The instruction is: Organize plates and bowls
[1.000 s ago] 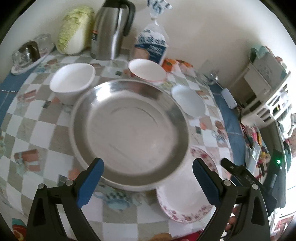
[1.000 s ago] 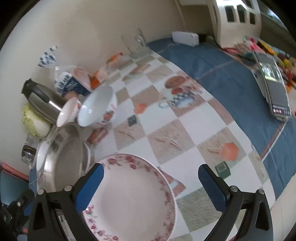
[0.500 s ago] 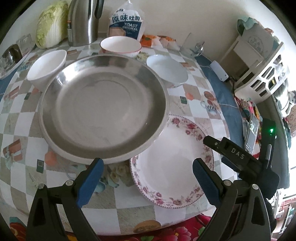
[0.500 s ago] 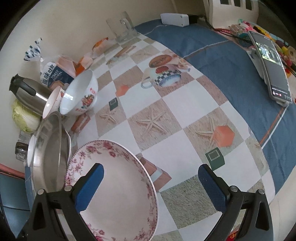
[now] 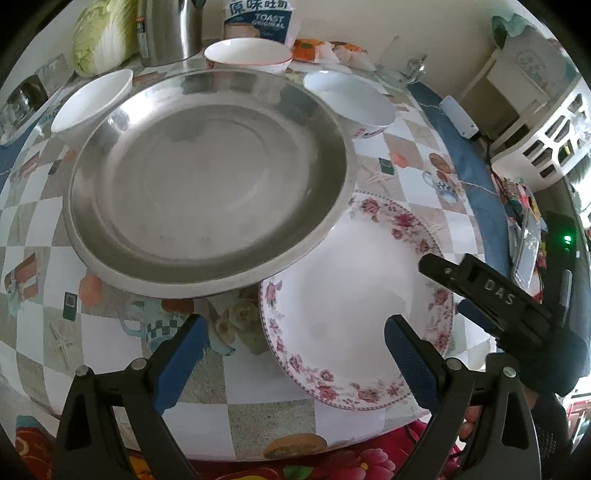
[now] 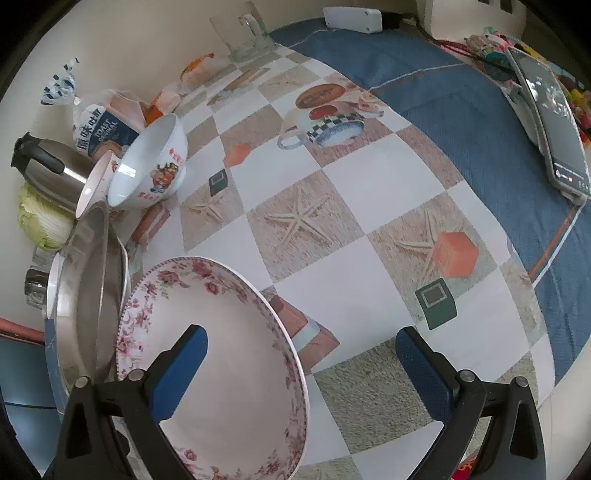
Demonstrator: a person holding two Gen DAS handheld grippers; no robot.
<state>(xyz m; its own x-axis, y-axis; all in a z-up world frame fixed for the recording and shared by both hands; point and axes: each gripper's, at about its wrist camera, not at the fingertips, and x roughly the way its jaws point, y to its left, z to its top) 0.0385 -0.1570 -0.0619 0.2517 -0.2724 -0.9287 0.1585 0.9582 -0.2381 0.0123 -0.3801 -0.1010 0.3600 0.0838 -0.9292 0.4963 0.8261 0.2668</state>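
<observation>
Round stainless-steel plate point(image 5: 207, 181) on the checked tablecloth point(image 6: 332, 221), its near right rim overlapping the white floral-rimmed plate point(image 5: 354, 295). Three white bowls (one point(image 5: 351, 99) with a printed side) ring its far edge. Left gripper point(image 5: 291, 347) and right gripper point(image 6: 301, 362) both gape wide, empty.

Table point(image 5: 37, 332) under a checkered cloth, steel plate point(image 5: 207, 184) at centre, floral plate point(image 5: 354, 295) at 4 o'clock tucked beneath its rim, 3 bowls at 10 point(image 5: 92, 103), 12 point(image 5: 247, 55) and 2 point(image 5: 351, 103), kettle point(image 5: 166, 33), cabbage point(image 5: 99, 37), toast bag point(image 5: 258, 18) along the back.
</observation>
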